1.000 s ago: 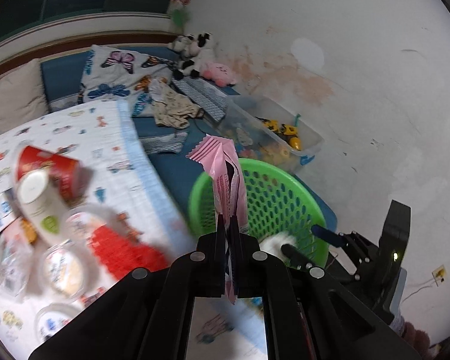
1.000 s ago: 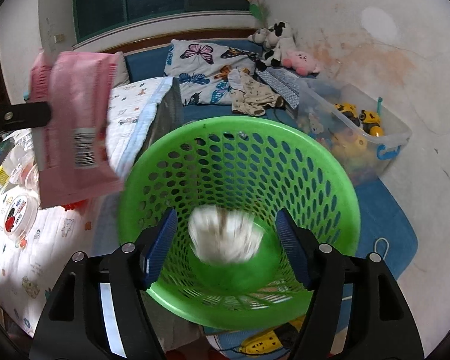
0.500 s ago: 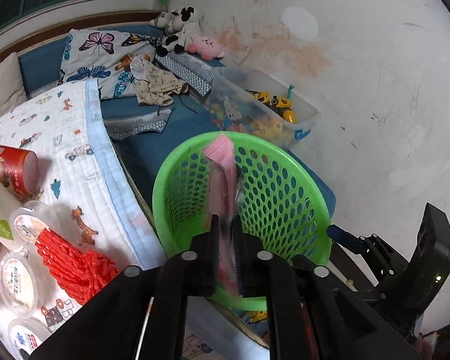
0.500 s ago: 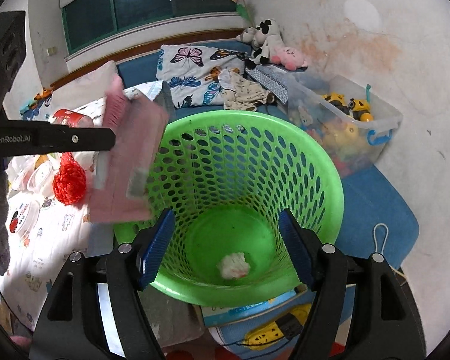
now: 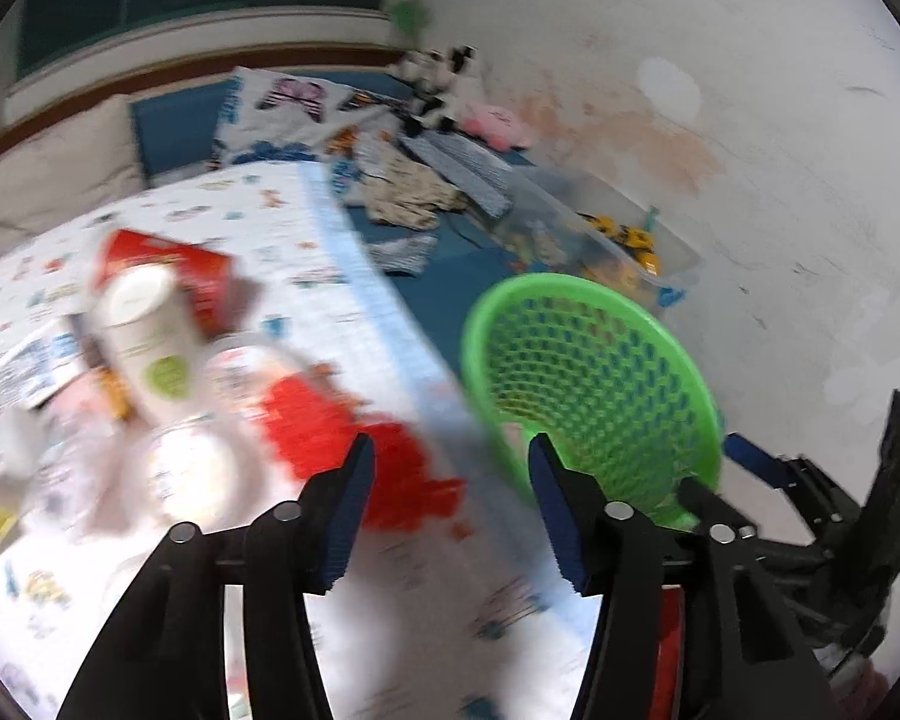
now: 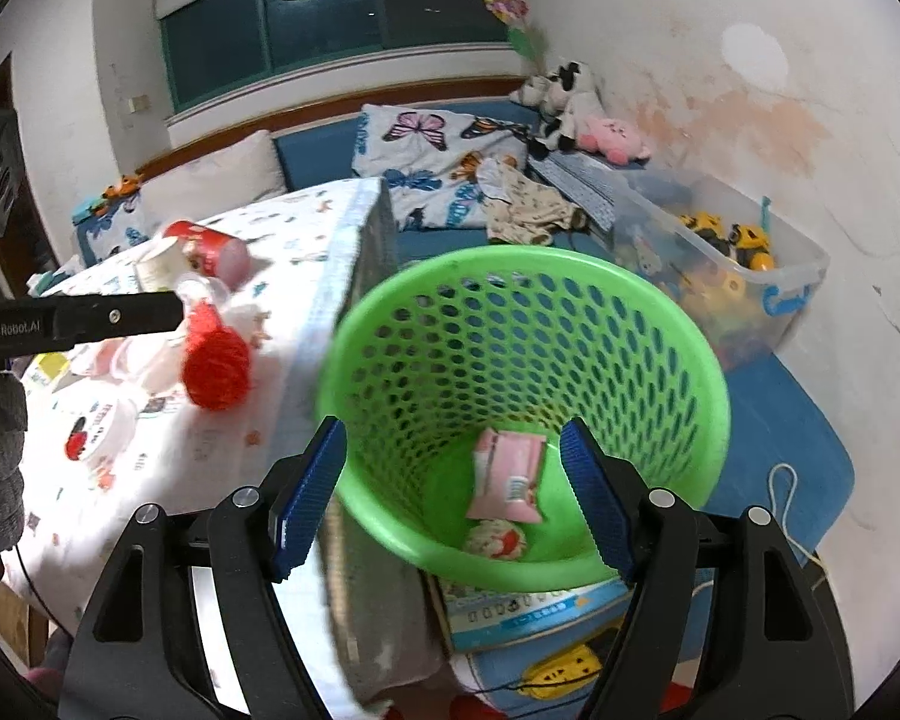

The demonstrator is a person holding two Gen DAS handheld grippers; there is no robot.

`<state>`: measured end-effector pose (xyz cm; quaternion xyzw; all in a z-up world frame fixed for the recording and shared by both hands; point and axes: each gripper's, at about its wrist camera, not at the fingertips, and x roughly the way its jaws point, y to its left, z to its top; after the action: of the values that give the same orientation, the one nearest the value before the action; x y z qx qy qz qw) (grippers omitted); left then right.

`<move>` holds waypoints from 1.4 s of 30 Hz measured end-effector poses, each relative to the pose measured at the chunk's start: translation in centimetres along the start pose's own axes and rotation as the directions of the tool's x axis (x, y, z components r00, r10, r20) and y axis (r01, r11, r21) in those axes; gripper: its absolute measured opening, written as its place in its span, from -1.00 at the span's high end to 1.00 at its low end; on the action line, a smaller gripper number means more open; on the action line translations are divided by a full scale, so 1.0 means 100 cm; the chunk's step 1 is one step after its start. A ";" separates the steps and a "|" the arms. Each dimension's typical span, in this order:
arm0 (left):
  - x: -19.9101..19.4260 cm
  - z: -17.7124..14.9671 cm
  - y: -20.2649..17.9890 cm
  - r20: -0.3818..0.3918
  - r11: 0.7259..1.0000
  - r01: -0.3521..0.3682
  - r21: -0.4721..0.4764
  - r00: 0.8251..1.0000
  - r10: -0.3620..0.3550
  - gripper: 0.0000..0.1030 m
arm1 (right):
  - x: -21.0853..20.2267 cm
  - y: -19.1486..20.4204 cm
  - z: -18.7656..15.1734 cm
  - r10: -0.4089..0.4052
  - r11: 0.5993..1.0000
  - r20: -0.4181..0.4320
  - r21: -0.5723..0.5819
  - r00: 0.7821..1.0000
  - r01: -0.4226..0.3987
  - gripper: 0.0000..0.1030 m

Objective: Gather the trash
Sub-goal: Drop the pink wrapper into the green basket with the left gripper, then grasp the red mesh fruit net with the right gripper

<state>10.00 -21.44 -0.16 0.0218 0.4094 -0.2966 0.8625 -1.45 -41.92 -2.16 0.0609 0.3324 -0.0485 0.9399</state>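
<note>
So the pink wrapper (image 6: 506, 476) is lying in the bottom of the green basket (image 6: 678, 324), partly on top of a crumpled white wad (image 6: 493, 539) already down there. The basket sits on the floor right against the edge of the table (image 5: 354, 324) with the printed cloth.

My left gripper (image 5: 450, 489) has just been opening. Its jaws are now spread roughly halfway with nothing between them, and in the blurry left wrist view it points at the table edge next to the basket. Next grab looks like the red mesh net (image 6: 217, 367), the closest piece of trash to the edge. My plan is to keep the jaws open on the way in, come down over the bunched middle of the net and pinch there, since mesh will just snag or slip if I catch a loose strand. The lidded cups (image 6: 105, 426) and the red can (image 6: 207, 247) sit close behind it, so I want to avoid shoving those around.

Right gripper (image 6: 453, 495) hangs above the basket mouth, jaws wide apart, pads not touching anything, holding nothing.
</note>
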 end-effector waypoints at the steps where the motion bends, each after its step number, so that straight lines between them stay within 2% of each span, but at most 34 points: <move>1: -0.007 -0.005 0.009 0.007 1.000 -0.026 -0.010 1.000 0.026 -0.04 | 0.000 0.003 0.001 0.007 1.000 0.001 -0.006 1.000 -0.007 -0.45; 3: -0.018 -0.014 0.025 0.014 0.997 -0.070 -0.034 0.997 0.071 -0.14 | 0.000 0.012 0.002 0.019 1.000 0.003 -0.020 1.000 -0.019 -0.47; 8: -0.036 -0.034 0.062 0.008 0.985 -0.151 -0.083 0.988 0.152 -0.19 | 0.001 0.036 0.007 0.060 0.997 0.008 -0.050 0.998 -0.060 -0.51; 9: -0.039 -0.040 0.068 0.006 0.982 -0.165 -0.089 0.986 0.166 -0.26 | 0.002 0.042 0.008 0.068 0.996 0.009 -0.056 0.998 -0.068 -0.51; 10: -0.042 -0.046 0.076 0.002 0.979 -0.183 -0.095 0.983 0.184 -0.44 | 0.003 0.045 0.009 0.075 0.995 0.009 -0.061 0.997 -0.075 -0.52; 13: -0.045 -0.059 0.089 -0.005 0.971 -0.220 -0.097 0.975 0.221 -0.48 | 0.007 0.057 0.010 0.092 0.993 0.002 -0.076 0.996 -0.091 -0.52; 20: -0.033 -0.079 0.109 -0.071 0.965 -0.240 -0.104 0.970 0.233 -0.63 | 0.015 0.081 0.011 0.123 0.985 -0.018 -0.119 0.992 -0.124 -0.52; 25: -0.016 -0.085 0.109 -0.112 0.965 -0.253 -0.075 0.963 0.244 -0.67 | 0.021 0.090 0.011 0.129 0.981 -0.036 -0.141 0.991 -0.133 -0.52; 28: -0.013 -0.085 0.109 -0.112 0.965 -0.253 -0.072 0.963 0.244 -0.75 | 0.025 0.093 0.011 0.132 0.979 -0.046 -0.148 0.990 -0.138 -0.52; 42: -0.004 -0.079 0.105 -0.113 0.972 -0.233 -0.035 0.967 0.228 -0.76 | 0.045 0.112 0.020 0.168 0.963 -0.087 -0.196 0.982 -0.182 -0.52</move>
<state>9.92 -10.38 -7.25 0.0647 0.4573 -0.1827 0.8679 4.75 -31.33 -2.54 -0.0048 0.3616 0.0713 0.9296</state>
